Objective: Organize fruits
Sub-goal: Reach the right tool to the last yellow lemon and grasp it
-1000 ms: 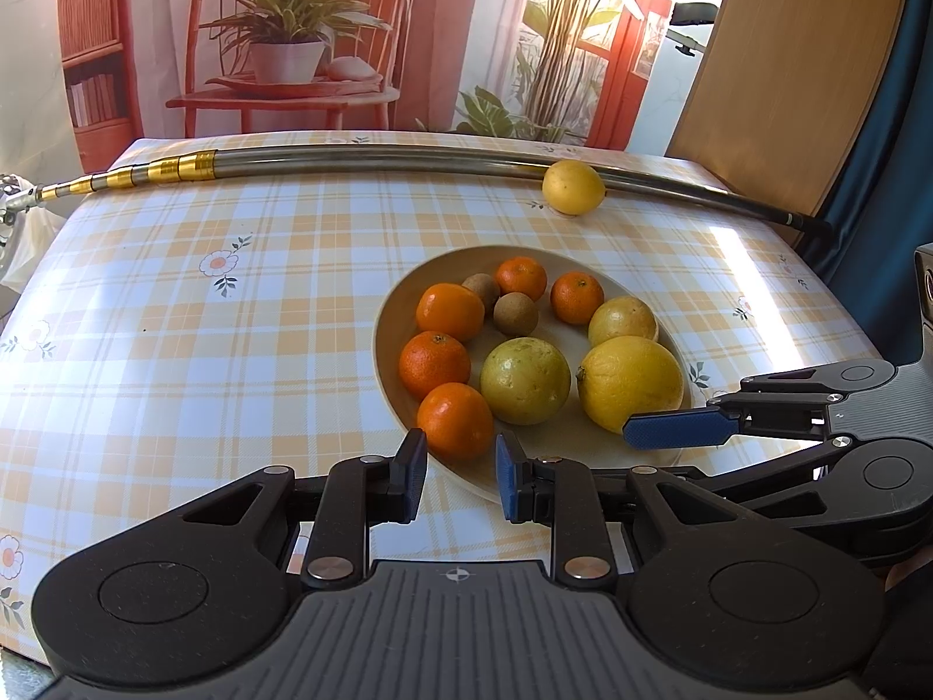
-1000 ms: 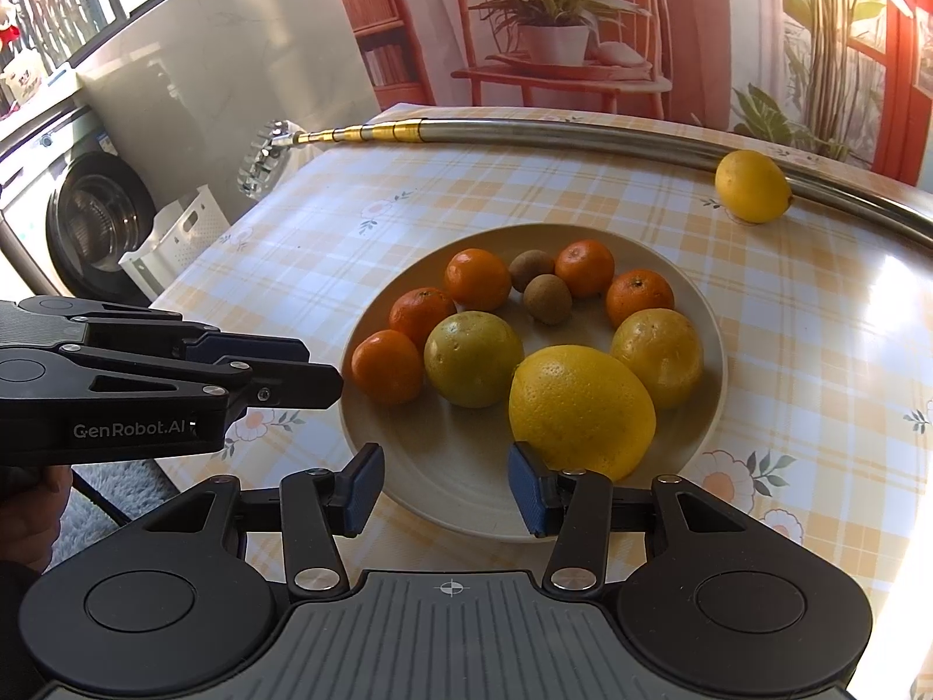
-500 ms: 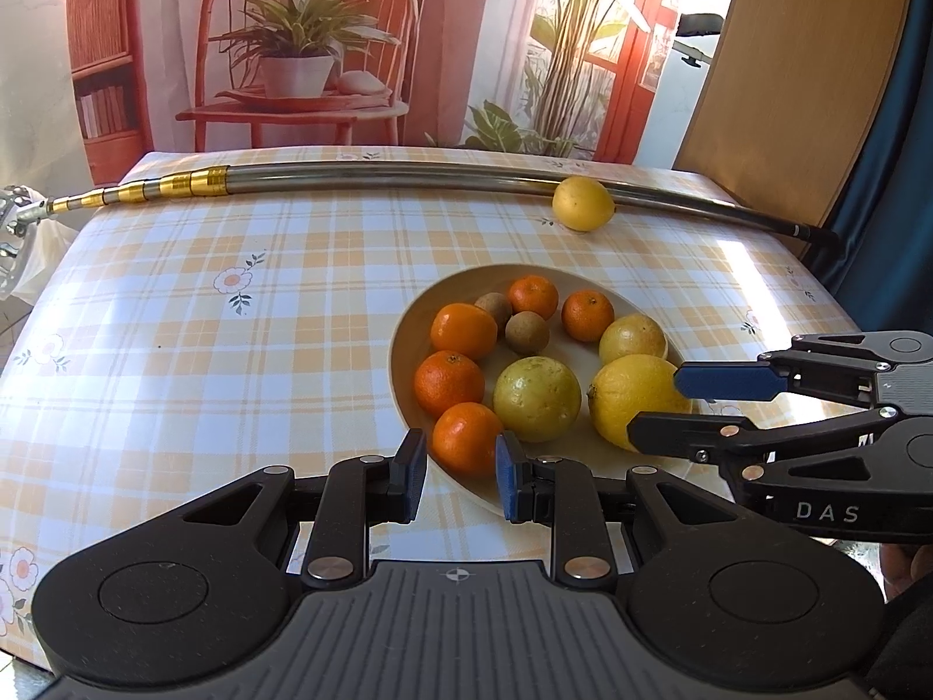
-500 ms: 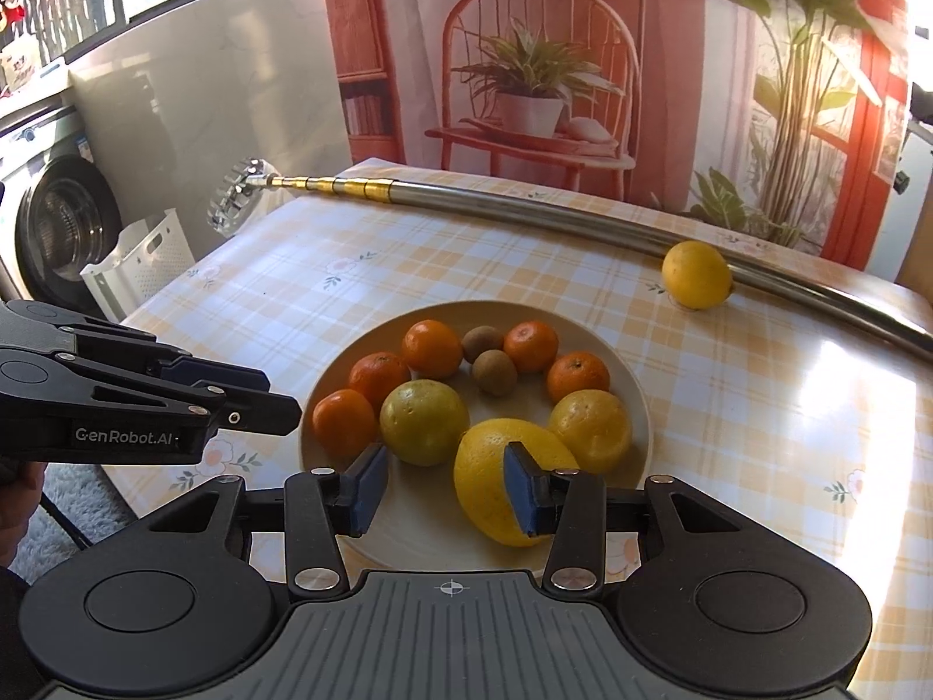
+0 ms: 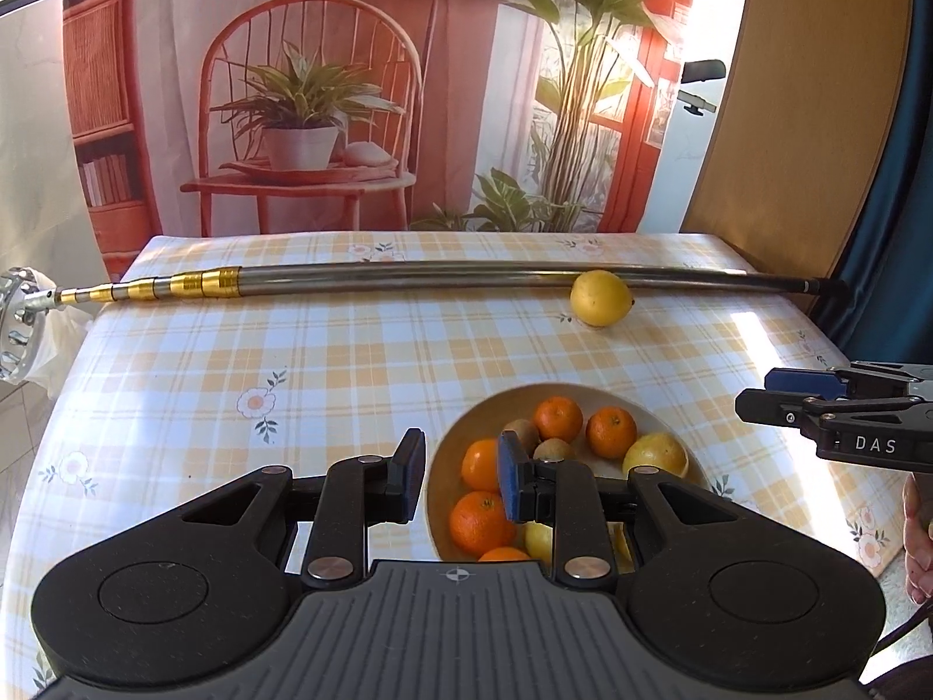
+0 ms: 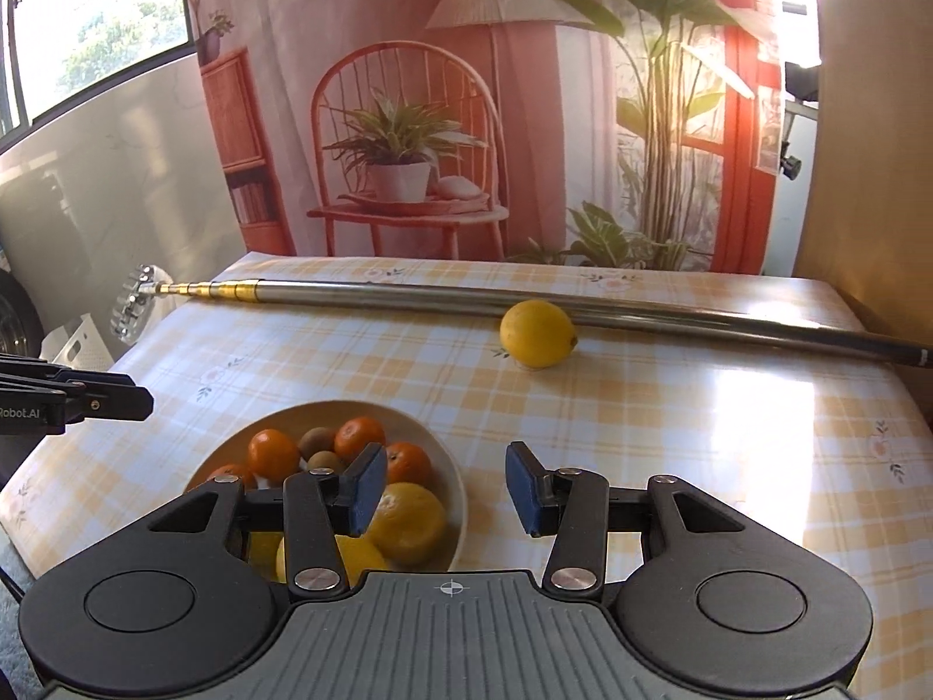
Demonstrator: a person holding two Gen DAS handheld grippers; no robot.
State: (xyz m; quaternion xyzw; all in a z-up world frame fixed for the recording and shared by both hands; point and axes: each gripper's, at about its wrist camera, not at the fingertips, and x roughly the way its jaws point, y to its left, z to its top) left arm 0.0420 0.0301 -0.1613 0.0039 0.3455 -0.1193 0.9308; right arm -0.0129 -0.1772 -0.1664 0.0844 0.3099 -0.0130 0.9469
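**One lemon left out**

Plate (image 6: 460, 501) is loaded with oranges, kiwis and yellow citrus. The lemon (image 6: 537, 333) sits well apart, against the pole (image 6: 408, 294). Right gripper (image 6: 446, 490) gapes empty; left gripper (image 5: 455, 475) likewise, over the plate.

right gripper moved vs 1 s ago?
Yes. The right gripper has pulled back and to its right: the plate, fixed on the table, fills less of the right wrist view and sits lower left. It is open and empty.
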